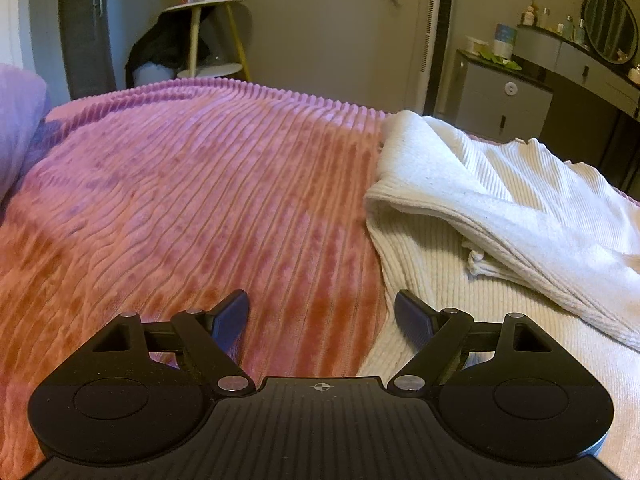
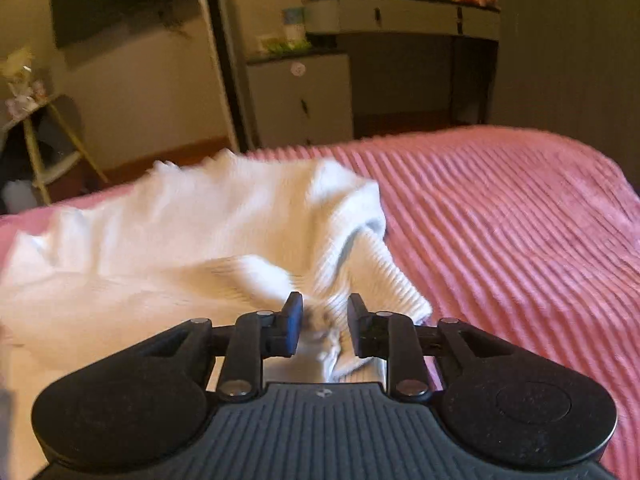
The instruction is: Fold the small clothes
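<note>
Gripper fingers of the left gripper [image 1: 322,312] stand spread wide and hold nothing, poised low over a bed covered by a pink ribbed blanket [image 1: 192,200], with the right-hand fingertip just above the near edge of a white ribbed knit garment [image 1: 520,184]. That garment lies on the blanket to the right of the left gripper, one flap doubled back over the rest so that a thick rolled fold runs diagonally across it, and a short knotted drawstring [image 1: 478,262] peeks from under the fold. Seen from the right wrist, the right gripper [image 2: 324,320] has its fingers drawn close, pinching a bunched part of the white garment [image 2: 180,240] between them, the cloth rising in a ridge toward the fingertips; this view is blurred. The rest of the garment spreads left across the pink blanket [image 2: 500,240]. Beyond the bed stand a grey cabinet [image 1: 502,102], a dressing table with an oval mirror [image 1: 610,26] and small bottles, and a round white side table [image 1: 204,6] bearing boxes and flowers; a lilac pillow [image 1: 18,120] sits at the far left.
</note>
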Available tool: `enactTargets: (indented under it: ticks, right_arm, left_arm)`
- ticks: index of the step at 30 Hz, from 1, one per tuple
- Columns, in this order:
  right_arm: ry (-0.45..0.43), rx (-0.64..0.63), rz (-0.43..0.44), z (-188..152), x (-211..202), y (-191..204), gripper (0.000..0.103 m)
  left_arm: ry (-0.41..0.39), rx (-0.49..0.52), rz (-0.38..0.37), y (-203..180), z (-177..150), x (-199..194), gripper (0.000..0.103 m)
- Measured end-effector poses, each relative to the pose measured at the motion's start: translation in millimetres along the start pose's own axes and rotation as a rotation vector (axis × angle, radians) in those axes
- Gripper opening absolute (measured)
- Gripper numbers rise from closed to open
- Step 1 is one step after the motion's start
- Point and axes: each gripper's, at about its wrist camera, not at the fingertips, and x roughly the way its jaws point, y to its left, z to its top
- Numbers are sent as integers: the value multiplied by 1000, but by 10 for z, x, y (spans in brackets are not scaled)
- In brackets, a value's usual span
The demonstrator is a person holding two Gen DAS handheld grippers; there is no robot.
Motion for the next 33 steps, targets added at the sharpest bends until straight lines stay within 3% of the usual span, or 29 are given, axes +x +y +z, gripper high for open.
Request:
enactTargets:
  ticks: [4, 7, 12, 17, 23, 27, 30, 33]
  right_arm:
    - [10, -1, 49, -277, -603, -128, 40]
    - [71, 20, 80, -606, -967, -270, 46]
    - [184, 144, 124, -1114, -1300, -486, 50]
    - [223, 217, 169, -1409, -1489, -560, 57]
    - [246, 232, 206, -1480, -1598, -533, 58]
    - [305, 266, 202, -1508, -1528, -603, 59]
    - [340, 313, 219, -1537, -1517, -696, 59]
    - [360, 337, 236, -1568, -1527, -785, 58]
  left_arm:
    - [-7, -13, -26, 6, -3, -133, 85]
    - [-10, -7, -71, 28, -70, -314, 85]
    - [98, -86, -170, 71, -198, -478, 85]
    - [123, -33, -190, 112, -359, -676, 85]
    - [219, -120, -227, 423, -550, -876, 85]
    - [292, -90, -267, 451, -602, -898, 83]
    - [316, -59, -285, 432, -622, -973, 76]
    - [345, -53, -265, 426, -638, -1019, 63]
